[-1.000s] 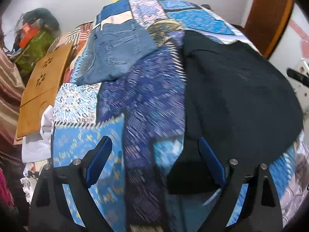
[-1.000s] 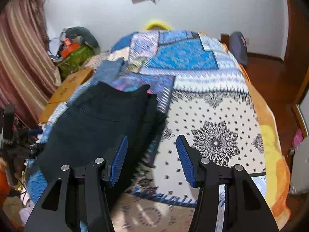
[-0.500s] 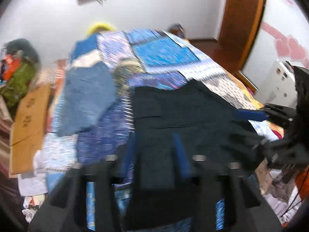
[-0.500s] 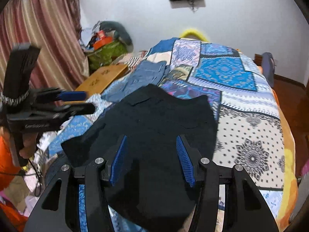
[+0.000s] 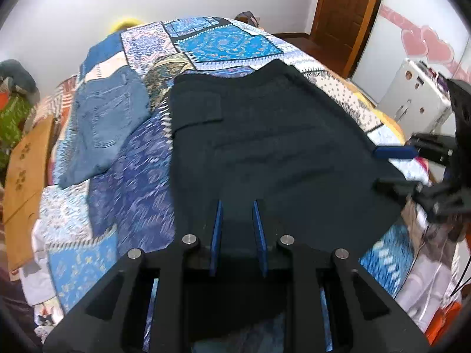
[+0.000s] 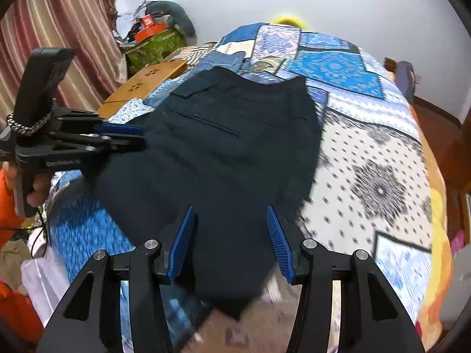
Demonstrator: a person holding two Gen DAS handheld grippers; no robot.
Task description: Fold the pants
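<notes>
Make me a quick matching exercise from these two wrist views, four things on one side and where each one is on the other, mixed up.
1. black pants
2. blue jeans
3. wooden board
4. left gripper

a. off the bed's left edge
b. bed's far left part
c. spread mid-bed
d. closed on the pants' near edge

Pairs: 1-c, 2-b, 3-a, 4-d

Both wrist views look closely along the bed [image 5: 235, 38], sharing the black pants [image 5: 279, 147].
</notes>
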